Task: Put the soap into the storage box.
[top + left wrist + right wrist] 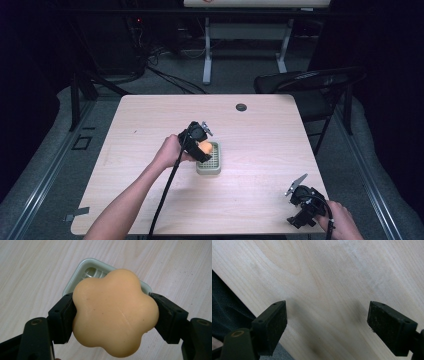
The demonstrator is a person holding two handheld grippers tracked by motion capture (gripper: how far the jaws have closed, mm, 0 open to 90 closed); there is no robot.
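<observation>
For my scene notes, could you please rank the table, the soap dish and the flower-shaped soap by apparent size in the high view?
1. Table, by far the largest.
2. Soap dish, a small pale tray.
3. Flower-shaped soap, smallest, though partly hidden by the left claw and held above the dish, nearer the camera.

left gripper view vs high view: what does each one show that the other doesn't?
Left gripper view: the flower-shaped soap's lobed outline, both pads pressed on its sides, ribs inside the soap dish. High view: the right hand-held gripper open near the table's right corner, a chair, both forearms. Shared: soap, dish, the left hand-held gripper, wood tabletop.
</observation>
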